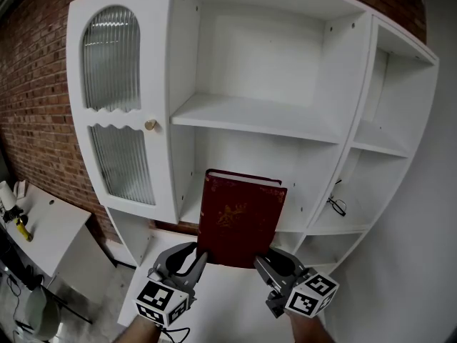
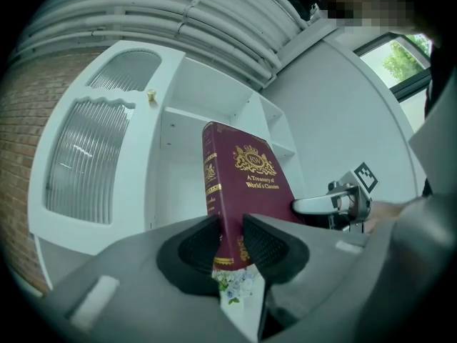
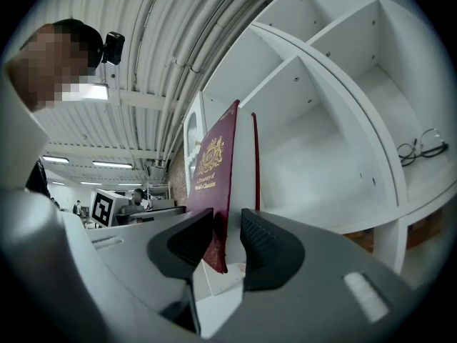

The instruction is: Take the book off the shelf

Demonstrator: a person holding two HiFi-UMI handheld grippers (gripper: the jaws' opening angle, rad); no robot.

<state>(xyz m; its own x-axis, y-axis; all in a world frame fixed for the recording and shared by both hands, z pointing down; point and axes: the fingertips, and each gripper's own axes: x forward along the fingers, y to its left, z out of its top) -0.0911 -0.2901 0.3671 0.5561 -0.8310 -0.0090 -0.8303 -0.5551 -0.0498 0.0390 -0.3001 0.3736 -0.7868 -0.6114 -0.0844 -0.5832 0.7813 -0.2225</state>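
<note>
A dark red hardback book (image 1: 241,216) with gold print stands upright in the air in front of the lower middle shelf (image 1: 214,213) of a white shelf unit. My left gripper (image 1: 196,252) is shut on its lower left corner at the spine, and my right gripper (image 1: 260,261) is shut on its lower right corner. In the left gripper view the book (image 2: 243,184) rises from between the pads of the left gripper (image 2: 230,245). In the right gripper view the book (image 3: 214,184) sits edge-on in the right gripper (image 3: 227,238).
The shelf unit has a ribbed glass door (image 1: 114,106) with a small knob (image 1: 150,125) at the left. A pair of glasses (image 1: 337,206) lies in the right-hand compartment. A white table (image 1: 43,224) with small items stands lower left, before a brick wall (image 1: 36,84).
</note>
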